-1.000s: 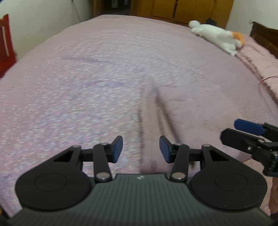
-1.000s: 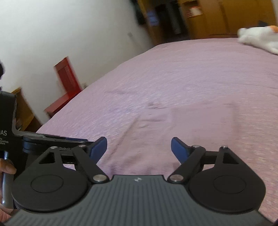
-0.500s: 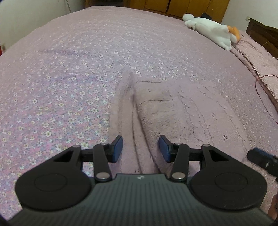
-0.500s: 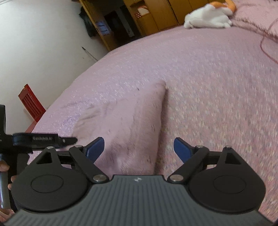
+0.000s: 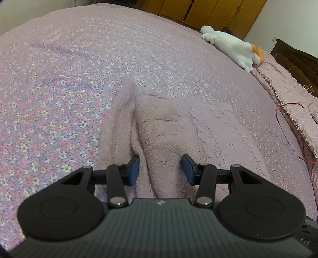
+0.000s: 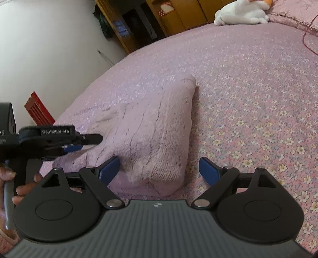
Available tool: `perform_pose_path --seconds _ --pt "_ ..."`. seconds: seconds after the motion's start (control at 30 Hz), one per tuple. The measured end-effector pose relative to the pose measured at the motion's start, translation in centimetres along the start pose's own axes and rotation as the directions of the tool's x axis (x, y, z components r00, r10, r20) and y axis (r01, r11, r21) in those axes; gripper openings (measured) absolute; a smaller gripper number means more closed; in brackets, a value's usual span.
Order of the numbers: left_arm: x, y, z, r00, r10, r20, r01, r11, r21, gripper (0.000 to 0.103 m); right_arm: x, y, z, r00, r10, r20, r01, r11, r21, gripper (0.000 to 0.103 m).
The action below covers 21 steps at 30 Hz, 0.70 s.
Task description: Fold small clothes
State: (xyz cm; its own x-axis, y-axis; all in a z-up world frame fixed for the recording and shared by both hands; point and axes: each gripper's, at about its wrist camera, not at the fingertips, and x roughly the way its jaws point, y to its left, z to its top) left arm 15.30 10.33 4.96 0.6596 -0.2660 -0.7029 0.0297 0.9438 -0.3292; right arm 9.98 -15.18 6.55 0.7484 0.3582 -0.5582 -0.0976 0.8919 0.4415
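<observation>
I counted one pink knit garment [image 5: 178,127] lying on the floral bedspread [image 5: 59,83], one white plush toy [image 5: 230,47] far off. My left gripper [image 5: 160,168] and right gripper [image 6: 159,168] were both released, straddling garment edges. Wooden cabinets [image 5: 198,12] behind.

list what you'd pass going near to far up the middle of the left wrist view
left gripper with blue-padded fingers open → fuzzy pink knitted garment → pink floral bedspread → white plush toy with an orange patch → yellow-brown wooden wardrobe doors
</observation>
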Motion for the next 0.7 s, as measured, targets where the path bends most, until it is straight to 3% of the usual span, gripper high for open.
perform_pose_path --seconds 0.03,0.1,0.23,0.3,0.4,0.57,0.7 --pt "0.1 -0.1 -0.1 1.0 -0.003 0.005 0.003 1.0 0.005 0.046 -0.1 -0.1 0.1 1.0 -0.001 0.012 0.0 1.0 0.008 0.092" --pt "0.2 -0.6 -0.1 1.0 -0.01 0.009 0.01 0.999 0.045 0.025 -0.1 -0.2 0.4 0.999 0.002 0.037 -0.003 1.0 0.029 0.092" --pt "-0.8 -0.8 2.3 0.998 -0.053 0.038 0.05 0.997 0.065 0.019 1.1 0.9 1.0 0.997 0.04 0.063 -0.044 0.997 0.066 0.092" --pt "-2.5 -0.5 3.8 0.994 -0.051 0.093 0.044 0.996 0.077 0.014 1.2 2.5 1.3 0.996 0.042 0.079 -0.045 0.998 0.037 0.093" --pt "-4.0 1.1 5.0 0.99 -0.001 0.143 -0.01 0.997 0.071 0.014 1.2 4.4 1.4 0.991 0.088 0.097 -0.086 0.996 -0.024 0.093" --pt "-1.5 4.7 3.1 0.997 0.072 0.018 -0.072 0.997 0.016 0.015 2.4 6.1 0.4 0.996 0.05 0.077 -0.039 0.989 -0.146 0.093" --pt "-1.3 6.2 1.8 0.998 0.066 0.025 -0.064 0.996 -0.061 0.023 2.7 5.8 0.0 0.998 0.01 0.069 0.003 0.984 -0.18 0.093"
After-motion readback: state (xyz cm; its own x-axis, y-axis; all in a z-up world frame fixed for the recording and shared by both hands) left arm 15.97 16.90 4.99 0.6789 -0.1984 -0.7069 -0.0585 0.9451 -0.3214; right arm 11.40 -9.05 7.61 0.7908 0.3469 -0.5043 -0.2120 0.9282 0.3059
